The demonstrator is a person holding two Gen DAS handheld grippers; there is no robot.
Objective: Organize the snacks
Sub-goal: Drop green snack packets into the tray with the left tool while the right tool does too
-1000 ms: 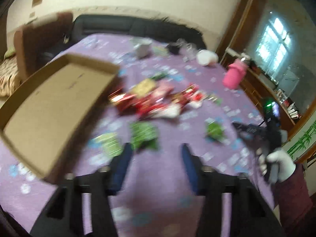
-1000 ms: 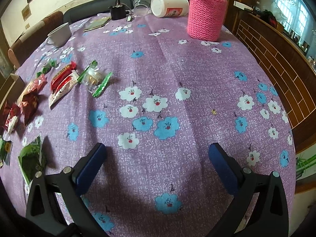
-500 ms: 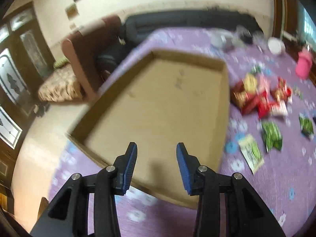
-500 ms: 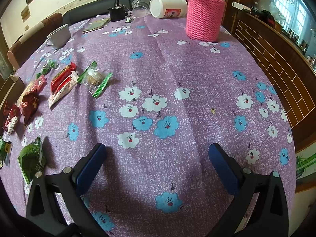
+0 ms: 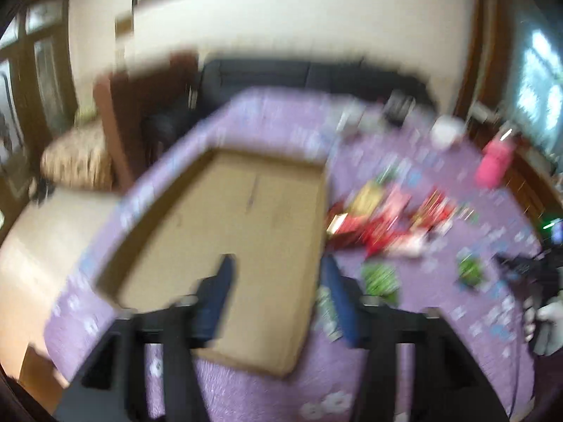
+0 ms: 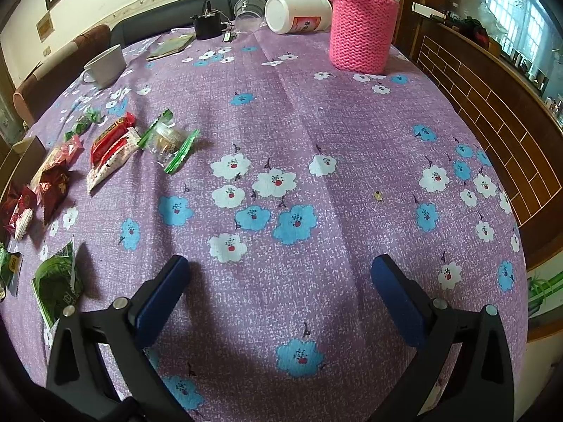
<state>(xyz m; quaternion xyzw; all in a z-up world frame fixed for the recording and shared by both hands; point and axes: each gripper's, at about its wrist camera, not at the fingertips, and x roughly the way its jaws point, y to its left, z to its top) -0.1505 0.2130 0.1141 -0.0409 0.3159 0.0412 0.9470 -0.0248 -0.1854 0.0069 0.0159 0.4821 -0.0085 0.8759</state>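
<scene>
Purple flower-printed cloth covers the counter (image 6: pixel 316 112). At its left lies a shallow brown cardboard tray (image 5: pixel 228 218); the left claw (image 5: pixel 278 281), released, straddles the tray's right wall. Red and green wrapped snack packets (image 5: pixel 383 225) lie scattered just right of it. Farther right, the right claw (image 6: pixel 278 299) hovers spread wide over bare cloth, well short of a pink knitted-sleeve bottle (image 6: pixel 362 31).

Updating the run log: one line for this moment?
left gripper: open over cardboard box | right gripper: open, empty | snacks: on table
</scene>
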